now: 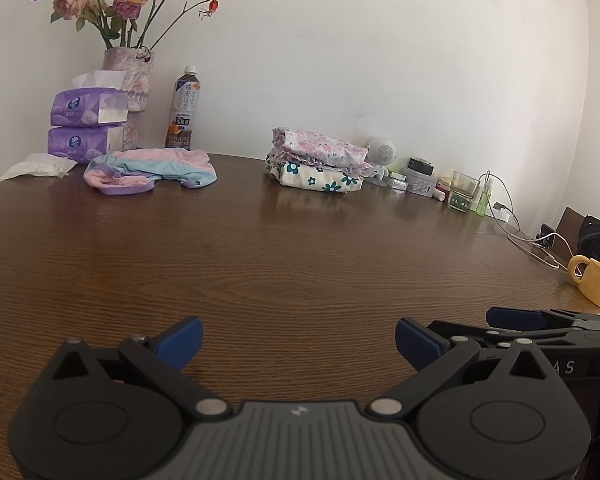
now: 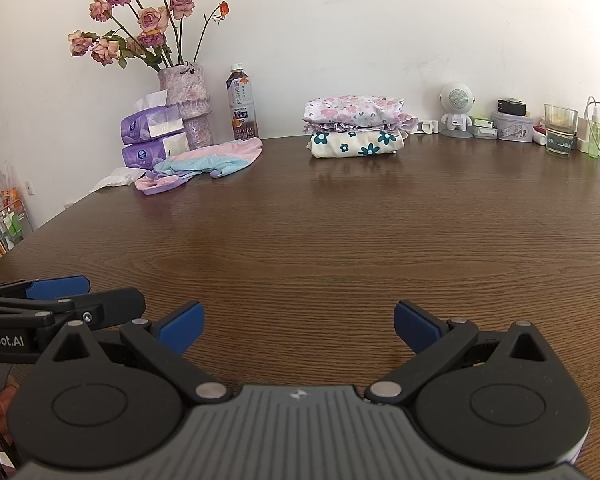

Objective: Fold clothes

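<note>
A crumpled pink, light blue and purple garment [image 1: 150, 170] [image 2: 204, 162] lies at the far left of the brown wooden table [image 1: 280, 264] [image 2: 320, 240]. Two folded floral garments [image 1: 320, 164] [image 2: 356, 126] sit stacked by the back wall, pink-flowered on top, teal-flowered below. My left gripper [image 1: 298, 342] hovers open over the near table edge, nothing between its blue pads. My right gripper [image 2: 298, 326] is also open and holds nothing. Each gripper shows beside the other: the right one [image 1: 540, 328] in the left wrist view, the left one [image 2: 48, 300] in the right wrist view.
At the back left stand a vase of dried roses [image 2: 186, 96], two purple tissue packs [image 1: 86, 124] and a tea bottle [image 1: 184, 110]. A loose tissue [image 1: 40, 166] lies beside them. Back right: a small robot-shaped speaker [image 2: 456, 110], tins, a glass [image 2: 560, 136], cables. A yellow mug [image 1: 594, 280] sits at the right edge.
</note>
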A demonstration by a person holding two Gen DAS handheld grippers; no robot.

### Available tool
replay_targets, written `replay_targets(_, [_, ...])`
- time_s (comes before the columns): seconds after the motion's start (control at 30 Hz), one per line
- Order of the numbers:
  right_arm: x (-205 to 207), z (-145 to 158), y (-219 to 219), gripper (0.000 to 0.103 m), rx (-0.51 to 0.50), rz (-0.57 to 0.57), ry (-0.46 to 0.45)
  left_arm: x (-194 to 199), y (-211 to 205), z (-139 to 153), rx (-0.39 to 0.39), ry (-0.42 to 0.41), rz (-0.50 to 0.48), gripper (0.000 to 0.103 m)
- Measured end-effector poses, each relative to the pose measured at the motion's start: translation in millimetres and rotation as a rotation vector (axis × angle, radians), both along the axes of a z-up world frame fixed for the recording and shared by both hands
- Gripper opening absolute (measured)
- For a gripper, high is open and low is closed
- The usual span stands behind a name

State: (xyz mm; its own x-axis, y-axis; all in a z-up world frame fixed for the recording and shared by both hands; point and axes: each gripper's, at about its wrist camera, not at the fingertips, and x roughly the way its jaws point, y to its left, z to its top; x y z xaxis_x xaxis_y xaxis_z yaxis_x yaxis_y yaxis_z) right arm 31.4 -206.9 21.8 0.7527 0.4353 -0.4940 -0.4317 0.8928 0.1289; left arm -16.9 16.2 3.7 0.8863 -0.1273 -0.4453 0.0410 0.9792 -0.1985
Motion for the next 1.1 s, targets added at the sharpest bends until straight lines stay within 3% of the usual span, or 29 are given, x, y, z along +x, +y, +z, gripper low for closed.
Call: replay_targets(1.1, [-1.1, -1.0, 0.4, 0.103, 0.000, -0.001, -0.004, -0.3, -0.8, 1.2, 0.010, -0.011, -0.004, 0.103])
